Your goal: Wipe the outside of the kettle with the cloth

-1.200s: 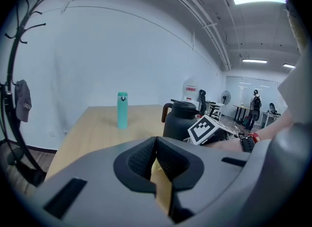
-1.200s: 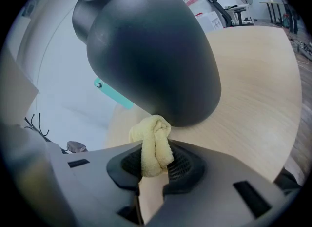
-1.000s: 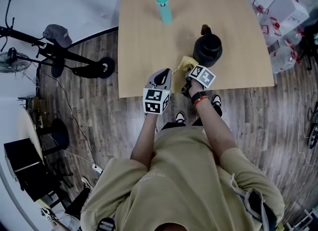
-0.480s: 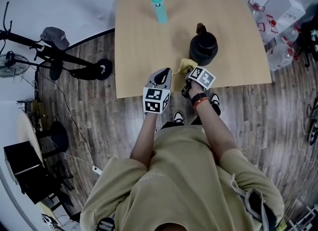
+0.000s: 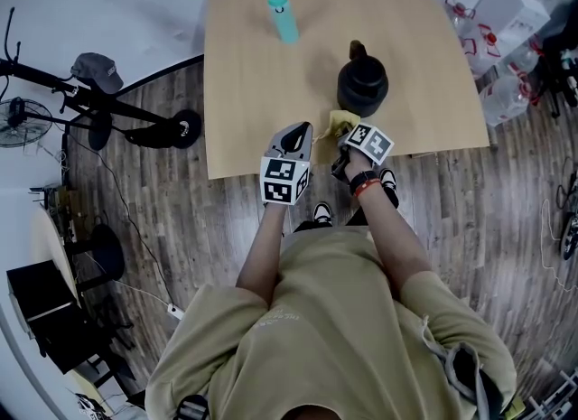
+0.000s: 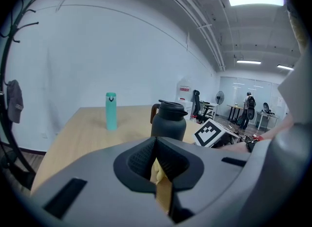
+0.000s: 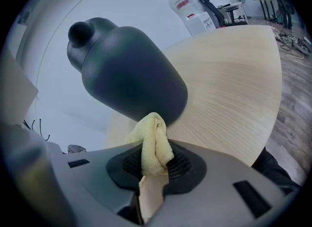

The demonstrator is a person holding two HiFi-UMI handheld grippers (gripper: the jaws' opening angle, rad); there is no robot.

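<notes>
Beside kettle, right tongs pinching yellow cloth, left tongs closed

Matt, smooth shell on the black rounded kettle, faint sheen only. The yellow terry cloth is nubby and soft; the pale wooden desk is smooth, fine-grained, satin. Grey right tool: matt plastic, with black ribbed pads.

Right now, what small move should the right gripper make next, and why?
Probably push the right gripper forward a little so the cloth presses onto the kettle. Its jaws are shut on the cloth, whose bunched tip sits at the kettle's lower side; I cannot tell whether it touches. The left gripper's jaws also pinch a yellow bit, likely the same cloth.
</notes>
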